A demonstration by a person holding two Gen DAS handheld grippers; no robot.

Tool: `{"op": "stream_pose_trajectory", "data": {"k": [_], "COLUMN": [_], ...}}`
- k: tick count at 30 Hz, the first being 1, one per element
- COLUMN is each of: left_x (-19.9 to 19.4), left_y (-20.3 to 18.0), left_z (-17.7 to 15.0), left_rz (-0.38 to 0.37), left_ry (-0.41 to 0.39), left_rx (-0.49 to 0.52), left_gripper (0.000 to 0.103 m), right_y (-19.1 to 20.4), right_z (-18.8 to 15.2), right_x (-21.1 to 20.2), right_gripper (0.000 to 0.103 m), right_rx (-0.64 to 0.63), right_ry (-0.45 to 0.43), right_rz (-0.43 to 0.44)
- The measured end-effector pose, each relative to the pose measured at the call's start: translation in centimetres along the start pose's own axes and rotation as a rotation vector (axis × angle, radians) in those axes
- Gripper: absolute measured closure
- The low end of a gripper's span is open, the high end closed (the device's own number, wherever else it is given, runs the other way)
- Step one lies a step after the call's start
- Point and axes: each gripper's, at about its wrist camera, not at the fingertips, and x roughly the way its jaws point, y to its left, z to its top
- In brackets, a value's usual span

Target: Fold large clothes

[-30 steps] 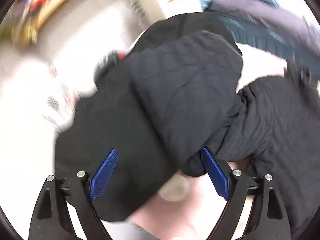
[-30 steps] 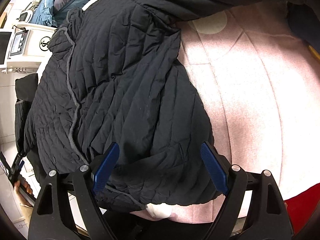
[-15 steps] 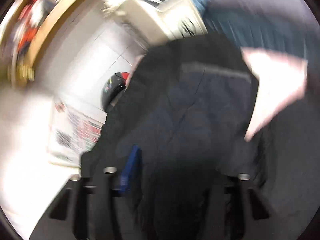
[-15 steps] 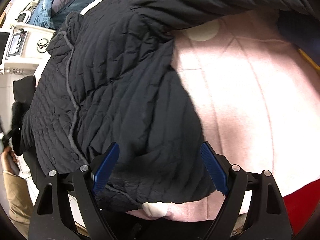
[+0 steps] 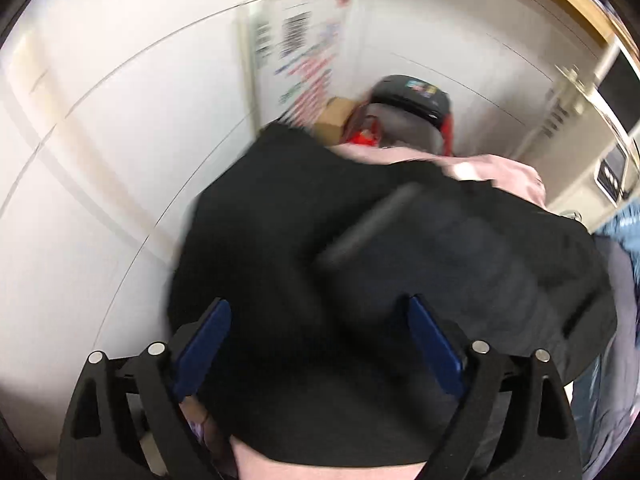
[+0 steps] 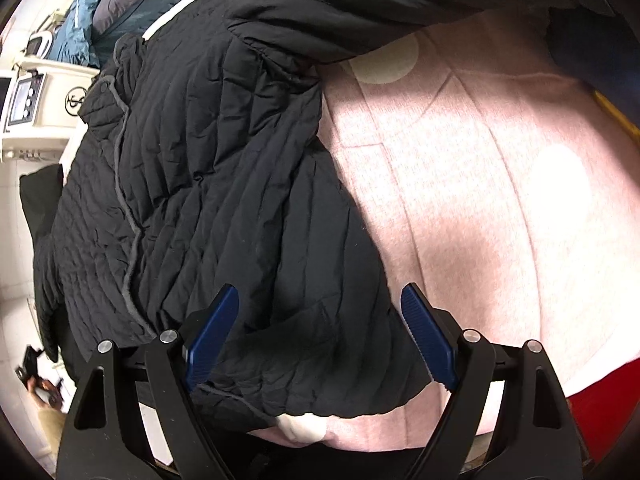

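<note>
A black quilted jacket [image 6: 208, 184] lies spread on a pink blanket [image 6: 480, 208], one sleeve stretched across the top. My right gripper [image 6: 320, 332] is open and hovers over the jacket's lower hem, holding nothing. In the blurred left wrist view the same black jacket [image 5: 360, 248] hangs over the edge of the pink blanket [image 5: 500, 172]. My left gripper [image 5: 320, 344] is open above that dark fabric, with its blue pads wide apart.
A white tiled floor [image 5: 100, 160] with a printed poster [image 5: 300, 52], a cardboard box [image 5: 332, 120] and a black-red bag [image 5: 412, 100] lie beyond the bed. A white appliance [image 6: 36, 100] and blue-grey garments [image 6: 112, 4] sit at the far left. A red item [image 6: 600, 404] lies lower right.
The left gripper has swung fast towards the bed's edge and the floor; it stays open. The right gripper has barely moved.
</note>
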Motion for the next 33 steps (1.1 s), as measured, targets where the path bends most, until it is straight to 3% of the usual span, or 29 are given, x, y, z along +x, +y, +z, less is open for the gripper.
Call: {"op": "stream_pose_trajectory", "data": {"k": [4, 8, 10, 12, 15, 19, 21, 22, 23, 25, 29, 32, 33], "left_x": [-1.1, -1.6, -1.0, -0.5, -0.8, -1.4, -1.8, -2.4, -3.1, -3.9, -3.7, -2.6, -2.5], "left_y": [2.5, -1.8, -4.3, -6.6, -9.2, -11.3, -11.5, -11.8, -12.0, -12.3, -12.2, -11.8, -12.5], "left_z": [-4.1, -11.5, -15.7, -21.1, -27.7, -33.3, -36.3, -37.5, -38.3, -38.8, -38.4, -37.0, -36.5], "left_rz": [-0.003, -0.062, -0.139, -0.254, -0.299, -0.351, -0.354, -0.355, -0.359, -0.371, -0.366, -0.353, -0.355], "left_ry": [-0.017, 0.043, 0.142, 0.292, 0.395, 0.486, 0.505, 0.494, 0.477, 0.455, 0.469, 0.454, 0.451], "left_rx": [0.055, 0.354, 0.484, 0.599, 0.745, 0.866, 0.961, 1.019, 1.065, 1.103, 1.075, 1.081, 1.089], "left_gripper": [0.013, 0.013, 0.013, 0.013, 0.013, 0.013, 0.013, 0.013, 0.013, 0.013, 0.013, 0.013, 0.013], "right_y": [-0.5, -1.0, -1.1, -1.2, -0.9, -0.1, 0.6, 1.0, 1.5, 2.0, 3.7, 3.5, 3.0], "right_z": [0.9, 1.5, 1.3, 0.6, -1.9, -5.9, -7.5, -8.0, -8.1, -7.7, -5.1, -1.8, -0.9], "right_x": [-0.1, -0.1, 0.2, 0.8, 2.8, 5.9, 6.6, 6.5, 6.1, 4.8, -3.4, -10.5, -11.8], "right_gripper": [0.02, 0.02, 0.02, 0.02, 0.02, 0.022, 0.044, 0.062, 0.08, 0.088, 0.091, 0.092, 0.092], "right_rx": [-0.044, -0.128, -0.172, -0.214, -0.308, -0.438, -0.514, -0.524, -0.518, -0.478, -0.372, -0.295, -0.267], "right_ry": [-0.006, -0.004, 0.009, 0.031, 0.081, 0.136, 0.098, 0.089, 0.09, 0.096, -0.028, -0.197, -0.235], "right_rz": [-0.027, -0.041, -0.041, -0.023, -0.032, -0.069, -0.139, -0.143, -0.112, -0.024, 0.344, 0.548, 0.578]}}
